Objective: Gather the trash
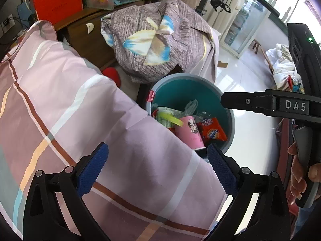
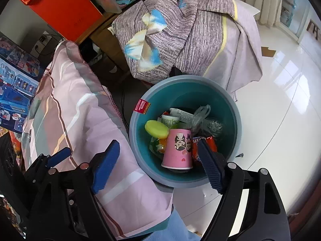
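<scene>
Already inside the bin [image 2: 186, 92], standing on the white floor [image 2: 280, 104] against the edge of the bed cover [image 2: 80, 110]: one pink paper cup [image 2: 177, 150] lying mouth toward the camera, touching one orange snack packet [image 2: 210, 140] at its side. Also visible there: one yellow-green lid [image 2: 156, 129], one white and green tub [image 2: 170, 120], one clear plastic bag [image 2: 200, 114], and some more wrappers underneath, too hidden to count. One red label [image 2: 142, 106] stuck on the bin rim.

Right gripper [image 2: 158, 164] held over the near rim, tongs wide, nothing between the blue pads [image 2: 106, 166]. Cup seems dropped, not held. Left gripper [image 1: 157, 168] hanging over the bed cover near its corner, tongs wide too and empty.

Possible troubles from here, as a guess only: bin looks quite full on the near side, so another piece could slide off the cup and fall on the floor. Right finger close to the rim; a low sweep could knock the bin and tip it, since the floor looks smooth. Bed cover hangs against the bin wall and could catch on a finger when pulling back.

Further out: one grey patterned bundle of cloth [image 2: 180, 30] behind the bin, one orange box [image 2: 66, 10] on the wooden desk [image 2: 104, 38], one small piece of cardboard [image 2: 267, 51] on the floor. No more loose trash seen on the bed cover from these views.
</scene>
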The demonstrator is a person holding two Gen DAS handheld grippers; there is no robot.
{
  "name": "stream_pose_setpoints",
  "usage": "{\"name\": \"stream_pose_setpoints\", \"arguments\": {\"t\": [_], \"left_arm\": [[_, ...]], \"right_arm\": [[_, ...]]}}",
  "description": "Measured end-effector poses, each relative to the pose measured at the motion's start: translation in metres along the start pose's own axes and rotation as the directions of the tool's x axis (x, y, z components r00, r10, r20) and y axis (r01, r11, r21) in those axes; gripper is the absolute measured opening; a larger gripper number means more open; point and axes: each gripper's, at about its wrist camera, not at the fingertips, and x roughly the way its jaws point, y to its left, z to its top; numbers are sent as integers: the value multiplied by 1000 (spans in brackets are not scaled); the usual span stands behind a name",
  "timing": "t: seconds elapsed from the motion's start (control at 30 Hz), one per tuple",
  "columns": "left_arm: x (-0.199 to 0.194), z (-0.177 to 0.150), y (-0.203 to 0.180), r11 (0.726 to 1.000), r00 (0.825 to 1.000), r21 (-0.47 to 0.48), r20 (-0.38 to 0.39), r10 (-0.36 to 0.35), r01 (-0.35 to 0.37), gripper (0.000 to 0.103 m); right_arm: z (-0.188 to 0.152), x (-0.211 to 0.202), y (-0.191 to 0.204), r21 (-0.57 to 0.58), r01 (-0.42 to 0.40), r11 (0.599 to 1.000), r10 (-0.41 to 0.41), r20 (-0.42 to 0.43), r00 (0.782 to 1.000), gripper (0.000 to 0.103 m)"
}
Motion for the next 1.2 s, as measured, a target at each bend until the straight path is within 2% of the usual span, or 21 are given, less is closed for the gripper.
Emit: {"name": "stream_pose_setpoints", "arguments": {"t": [0.13, 0.37, 0.6, 0.83, 1.2], "left_arm": [[-3, -5, 4, 1000, 1000, -11, -2, 8, -8, 99], [-17, -15, 10, 999, 999, -34, 12, 33, -32, 99], [-35, -33, 15, 995, 995, -54, 27, 91, -89, 99], [-54, -59, 27, 986, 993, -130, 39, 113, -108, 99], [-84, -92, 22, 976, 983, -154, 78, 168, -155, 99]], "right_arm": [[-4, -1, 2, 9, 12, 1000, -12, -5, 1000, 86], [-17, -15, 10, -26, 21, 999, -20, 21, 1000, 92], [-40, -32, 25, -101, 51, 994, -45, 64, 997, 93], [-67, -47, 38, -165, 108, 980, -91, 106, 990, 96], [-105, -63, 34, -159, 102, 982, -79, 144, 986, 96]]}}
